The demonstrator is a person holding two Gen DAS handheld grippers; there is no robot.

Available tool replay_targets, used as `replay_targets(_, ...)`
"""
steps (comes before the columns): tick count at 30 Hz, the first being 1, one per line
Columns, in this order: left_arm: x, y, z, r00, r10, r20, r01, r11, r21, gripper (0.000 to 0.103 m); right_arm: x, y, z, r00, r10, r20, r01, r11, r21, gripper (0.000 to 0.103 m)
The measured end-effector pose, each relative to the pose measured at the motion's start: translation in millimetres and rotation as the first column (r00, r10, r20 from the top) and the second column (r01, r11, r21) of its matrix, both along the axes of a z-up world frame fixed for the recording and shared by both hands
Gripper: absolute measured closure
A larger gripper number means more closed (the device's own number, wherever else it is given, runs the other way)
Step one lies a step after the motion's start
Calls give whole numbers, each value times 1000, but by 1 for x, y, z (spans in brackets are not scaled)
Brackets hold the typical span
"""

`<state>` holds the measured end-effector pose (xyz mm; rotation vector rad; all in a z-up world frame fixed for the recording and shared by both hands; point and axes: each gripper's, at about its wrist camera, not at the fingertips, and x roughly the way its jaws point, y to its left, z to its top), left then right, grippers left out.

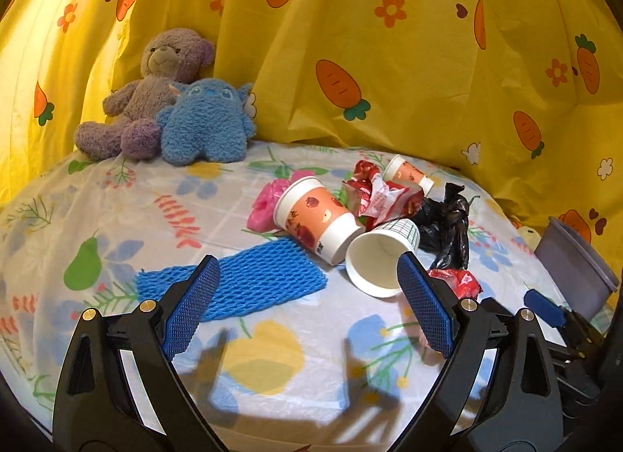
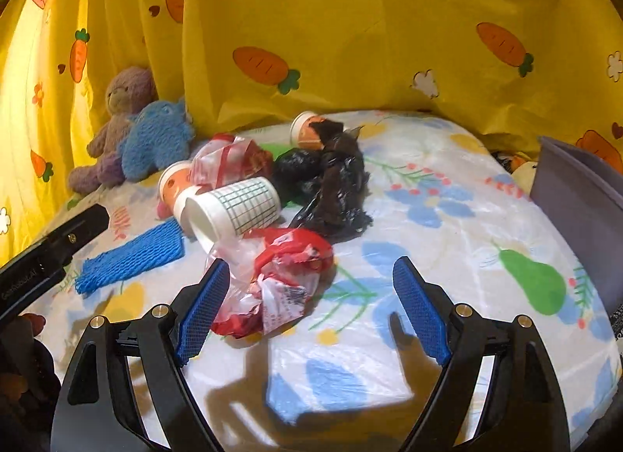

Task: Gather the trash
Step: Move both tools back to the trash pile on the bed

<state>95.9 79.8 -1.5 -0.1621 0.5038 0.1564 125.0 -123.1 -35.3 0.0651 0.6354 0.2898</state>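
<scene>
Both my grippers, left (image 1: 307, 304) and right (image 2: 311, 308), are wide open and hold nothing. The trash lies mid-table: a checked cup (image 2: 233, 206) on its side looks empty inside. I can't see into the grey bin (image 2: 584, 195) far right.

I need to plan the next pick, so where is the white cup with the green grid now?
The grid cup lies on its side mid-left in the right wrist view, between the blue net and the black bag, mouth toward the camera.
</scene>
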Motion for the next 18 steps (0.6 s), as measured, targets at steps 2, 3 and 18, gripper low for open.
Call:
replay_targets(2, -1, 1, 0, 1000, -2, 1, 2, 1000, 8, 12, 3, 6, -6, 999, 6, -32, -6, 1000, -10, 20)
replay_targets(3, -1, 2, -1, 1000, -6, 3, 6, 1000, 9, 12, 5, 8, -9, 999, 11, -46, -12, 1000, -11, 20)
replay_targets(18, 11, -7, -9, 999, -52, -10, 52, 999, 2, 12, 28, 24, -26, 983, 68, -173, -73, 997, -19, 56)
